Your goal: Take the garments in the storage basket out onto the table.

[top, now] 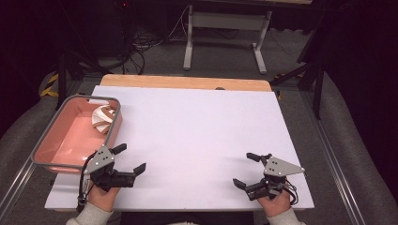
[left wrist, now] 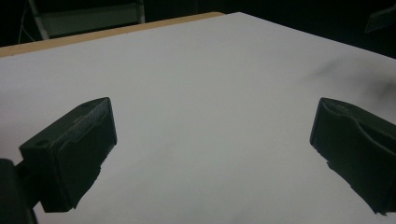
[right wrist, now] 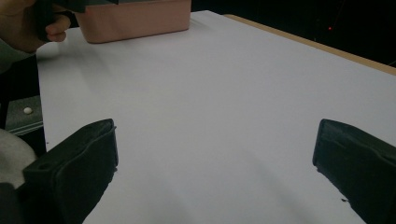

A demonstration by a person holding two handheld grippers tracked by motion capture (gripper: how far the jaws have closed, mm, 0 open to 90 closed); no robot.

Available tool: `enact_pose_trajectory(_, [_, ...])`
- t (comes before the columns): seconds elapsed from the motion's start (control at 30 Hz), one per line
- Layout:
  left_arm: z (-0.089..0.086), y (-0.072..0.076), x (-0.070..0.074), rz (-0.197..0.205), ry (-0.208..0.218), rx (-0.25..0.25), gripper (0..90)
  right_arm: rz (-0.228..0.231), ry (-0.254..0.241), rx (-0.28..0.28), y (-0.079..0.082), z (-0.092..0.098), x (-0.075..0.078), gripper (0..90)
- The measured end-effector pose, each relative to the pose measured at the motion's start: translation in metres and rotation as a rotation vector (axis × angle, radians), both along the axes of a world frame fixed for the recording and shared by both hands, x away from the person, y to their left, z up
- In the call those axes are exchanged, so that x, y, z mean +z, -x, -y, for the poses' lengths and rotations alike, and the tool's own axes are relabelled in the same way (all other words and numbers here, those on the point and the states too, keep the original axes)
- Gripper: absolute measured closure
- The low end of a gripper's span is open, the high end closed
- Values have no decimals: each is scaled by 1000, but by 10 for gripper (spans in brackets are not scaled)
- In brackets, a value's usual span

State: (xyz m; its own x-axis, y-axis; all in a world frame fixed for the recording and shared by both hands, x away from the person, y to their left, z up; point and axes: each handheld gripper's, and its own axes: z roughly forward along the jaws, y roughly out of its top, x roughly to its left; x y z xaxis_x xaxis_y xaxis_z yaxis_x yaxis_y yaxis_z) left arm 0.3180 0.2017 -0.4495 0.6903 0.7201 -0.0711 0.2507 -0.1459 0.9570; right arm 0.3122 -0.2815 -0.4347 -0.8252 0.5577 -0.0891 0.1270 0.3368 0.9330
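Observation:
My left gripper (top: 129, 158) hovers over the white table sheet (top: 197, 136) at the front left, just in front of a pink bin (top: 61, 150). Its jaws stand wide apart with nothing between them, and the left gripper view (left wrist: 210, 140) has bare white sheet in the gap. My right gripper (top: 246, 169) sits at the front right, also open and empty, with bare sheet between its jaws in the right gripper view (right wrist: 215, 154). A folded brown-and-white thing (top: 103, 118) lies in the bin's far right corner.
The pink bin (right wrist: 135, 21) overhangs the table's left side. A wooden table edge (top: 187, 82) runs along the back. Beyond it stand a metal desk frame (top: 225, 33) and cables on the floor. The other hand (right wrist: 32, 23) appears at the top left of the right gripper view.

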Motion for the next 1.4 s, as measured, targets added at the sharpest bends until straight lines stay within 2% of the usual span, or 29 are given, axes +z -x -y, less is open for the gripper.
enact_pose_trajectory(0.23, [1,0,1,-6,-4,-8,16,2,5,-2,0,0,0,7])
enact_pose_trajectory(0.43, [3,0,5,-4,-24,-17,19,5,5,1,0,-1,0,7])
enact_pose_trajectory(0.57, [3,0,8,-31,-38,-42,23,2,10,2,0,-2,0,7])
enact_pose_trajectory(0.77, [6,0,18,-42,-48,-68,30,-2,20,2,-1,-3,-1,7])
enact_pose_trajectory(0.87, [7,-3,23,-63,-74,-95,31,1,25,4,0,-4,-1,7])
enact_pose_trajectory(0.97, [10,-2,26,-71,-97,-102,32,-2,34,2,-1,-5,-1,7])
enact_pose_trajectory(1.13, [8,-5,30,-90,-90,-113,32,1,45,5,-1,-6,-1,7])
enact_pose_trajectory(1.3, [9,-9,35,-104,-113,-126,33,-1,49,4,-2,-6,0,9])
enact_pose_trajectory(1.4, [10,-10,38,-124,-136,-150,45,-3,56,6,-3,-7,-1,9])
